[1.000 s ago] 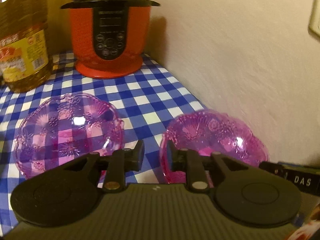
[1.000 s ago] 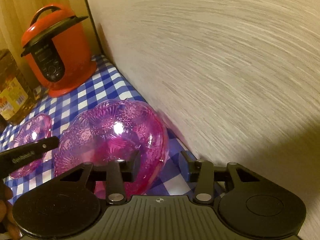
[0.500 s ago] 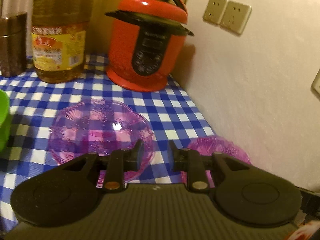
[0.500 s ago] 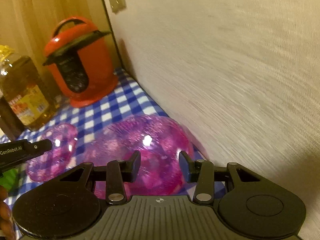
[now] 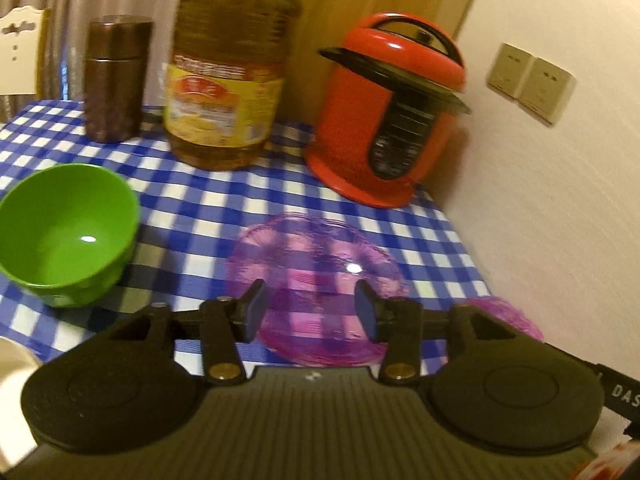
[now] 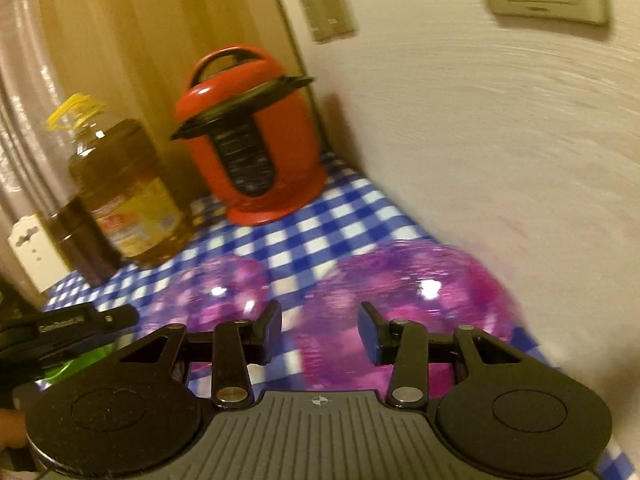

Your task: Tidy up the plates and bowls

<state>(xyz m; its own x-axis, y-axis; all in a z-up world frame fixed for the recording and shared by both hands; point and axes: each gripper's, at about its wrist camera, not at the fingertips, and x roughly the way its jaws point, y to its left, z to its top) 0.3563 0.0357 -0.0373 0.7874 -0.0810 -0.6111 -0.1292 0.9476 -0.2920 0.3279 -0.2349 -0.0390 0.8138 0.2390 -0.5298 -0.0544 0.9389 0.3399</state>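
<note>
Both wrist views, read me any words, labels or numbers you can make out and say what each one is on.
"DAS": white letters on a black bar at the lower right edge of the left wrist view, cut off by the frame.
Oil bottle: yellow label, print too blurred to read.
Red cooker: control panel markings too small to read.
Black arm of the left claw, seen in the right wrist view: white lettering, too blurred to read.

Left tongs [image 5: 311, 312] just opening, empty, above purple bowl [image 5: 316, 276], green bowl [image 5: 68, 232] left
</note>
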